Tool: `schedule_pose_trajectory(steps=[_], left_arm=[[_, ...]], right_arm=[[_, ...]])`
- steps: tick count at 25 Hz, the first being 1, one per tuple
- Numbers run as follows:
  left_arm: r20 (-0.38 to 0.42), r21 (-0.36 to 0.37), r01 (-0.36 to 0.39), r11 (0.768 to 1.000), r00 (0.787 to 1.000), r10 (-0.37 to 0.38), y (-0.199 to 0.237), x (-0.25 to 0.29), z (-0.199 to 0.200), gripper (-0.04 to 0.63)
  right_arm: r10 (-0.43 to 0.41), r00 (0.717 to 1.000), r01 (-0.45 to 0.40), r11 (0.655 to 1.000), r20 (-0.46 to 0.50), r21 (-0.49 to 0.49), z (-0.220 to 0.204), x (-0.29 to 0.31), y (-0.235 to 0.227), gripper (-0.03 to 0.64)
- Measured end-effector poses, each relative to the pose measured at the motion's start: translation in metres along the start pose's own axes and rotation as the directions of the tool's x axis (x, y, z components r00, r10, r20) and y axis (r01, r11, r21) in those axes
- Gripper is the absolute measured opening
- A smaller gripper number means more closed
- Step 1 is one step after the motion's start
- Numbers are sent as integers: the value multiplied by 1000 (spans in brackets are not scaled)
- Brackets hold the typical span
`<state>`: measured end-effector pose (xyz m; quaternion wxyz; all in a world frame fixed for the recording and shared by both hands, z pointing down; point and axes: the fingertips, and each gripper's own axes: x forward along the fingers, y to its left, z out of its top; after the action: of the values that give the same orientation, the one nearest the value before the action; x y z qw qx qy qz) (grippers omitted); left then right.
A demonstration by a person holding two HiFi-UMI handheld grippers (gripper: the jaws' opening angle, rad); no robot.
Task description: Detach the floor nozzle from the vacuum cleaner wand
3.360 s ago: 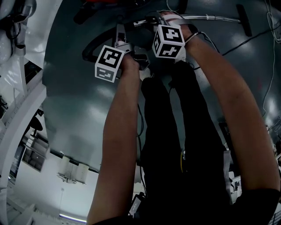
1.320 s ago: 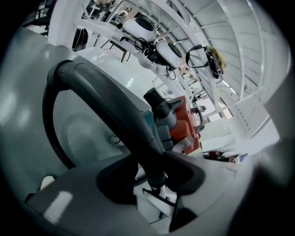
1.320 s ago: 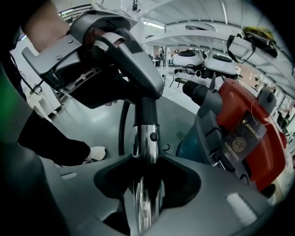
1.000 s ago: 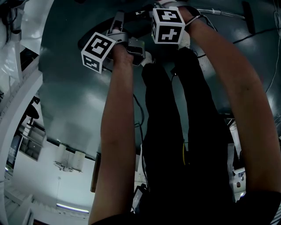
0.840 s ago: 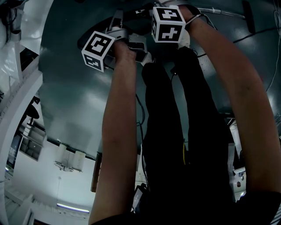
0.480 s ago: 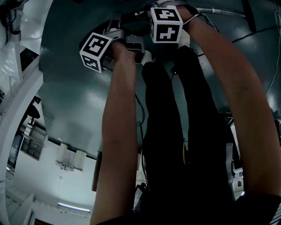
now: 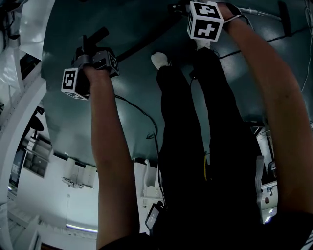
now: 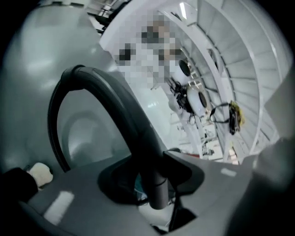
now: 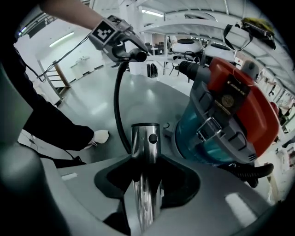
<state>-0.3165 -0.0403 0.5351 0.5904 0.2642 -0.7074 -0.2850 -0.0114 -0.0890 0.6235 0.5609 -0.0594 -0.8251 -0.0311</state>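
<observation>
Floor nozzle point(image 7: 283, 13) is only glimpsed as a dark bar at the top right edge of the head view. As far as can be made out, it's not yet taken off the far end of the wand point(image 9: 145, 143), but the joint is too small to be read.

The biggest thing around is the red vacuum body point(image 9: 237, 99), parked near the right gripper point(image 9: 146, 193). The black hose point(image 9: 117, 106) is looped up to the curved hose handle point(image 8: 124, 120). That handle is carried clear of the floor between the jaws of the left gripper point(image 8: 156, 198). Those jaws are opening a touch, yet the handle is seen held between them. The shiny wand is pinched by the right gripper close to its open end, the one with the small round hole. That end is free and well apart from the hose handle.

The hose handle is probably best set down first, so the left gripper is freed for the nozzle's neck. The wand should be kept clamped and steady, and likely regripped nearer the nozzle. Any catch should be pressed, and the nozzle pulled straight along the tube, not wrenched sideways.

The teal see-through dust bin point(image 9: 198, 133) on the vacuum is latched shut. Nothing can be made out inside it.
</observation>
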Motion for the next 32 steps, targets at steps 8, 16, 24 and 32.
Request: schedule_pose_trajectory(steps=[8,16,24,32], left_arm=[[-164,263,72,962,986,-28,-9,14,-93,164],[-172,267,87,960,984,-41,-11,22,-98,166],[-224,313,90,946,974,-18,-1,36,-120,164],[-260,373,89,924,966,12,11,50,-138,163]], right_arm=[[-11,999,10,1000,33,16,28,9,0,163],[-25,1000,24,999,18,26,28,12,-4,163],[0,999,1,1000,-35,27,29,30,-9,164],[-10,996,14,999,-87,45,27,38,-12,167]])
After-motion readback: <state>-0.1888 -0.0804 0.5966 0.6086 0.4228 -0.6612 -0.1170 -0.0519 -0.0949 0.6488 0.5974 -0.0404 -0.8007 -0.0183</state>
